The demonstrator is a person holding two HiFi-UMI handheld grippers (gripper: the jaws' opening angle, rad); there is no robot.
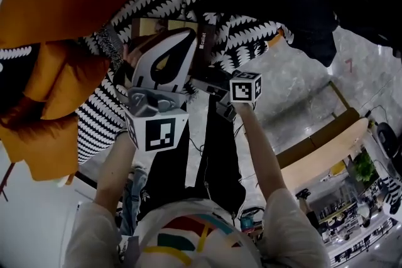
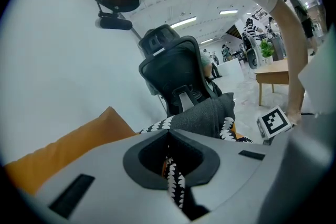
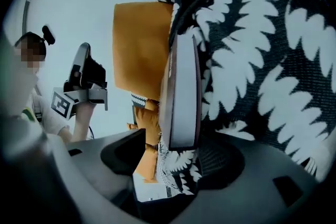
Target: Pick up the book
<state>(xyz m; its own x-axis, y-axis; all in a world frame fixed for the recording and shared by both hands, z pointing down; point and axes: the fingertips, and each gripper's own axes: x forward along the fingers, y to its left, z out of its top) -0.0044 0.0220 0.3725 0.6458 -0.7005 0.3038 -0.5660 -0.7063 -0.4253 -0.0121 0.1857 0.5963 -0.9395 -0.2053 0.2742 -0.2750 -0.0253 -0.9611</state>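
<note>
The book [image 1: 204, 41] lies on a black-and-white leaf-patterned blanket [image 1: 251, 34] over the sofa. In the head view my left gripper's white jaws cover part of its cover. In the right gripper view the book [image 3: 184, 97] shows edge-on, a grey page block. Its near end reaches in between the wide-spread jaws of my right gripper [image 3: 170, 157], which is open, and the pads do not press on the book. My left gripper [image 1: 187, 34] has its tips together over the book with nothing seen between them. Through the shut left gripper [image 2: 169, 132] only a strip of blanket shows.
Orange cushions [image 1: 56, 85] lie to the left of the blanket. A black office chair [image 2: 176, 68] stands behind the sofa. A wooden table [image 1: 320, 154] stands on the grey floor to the right. The person's forearms [image 1: 264, 154] reach down to both grippers.
</note>
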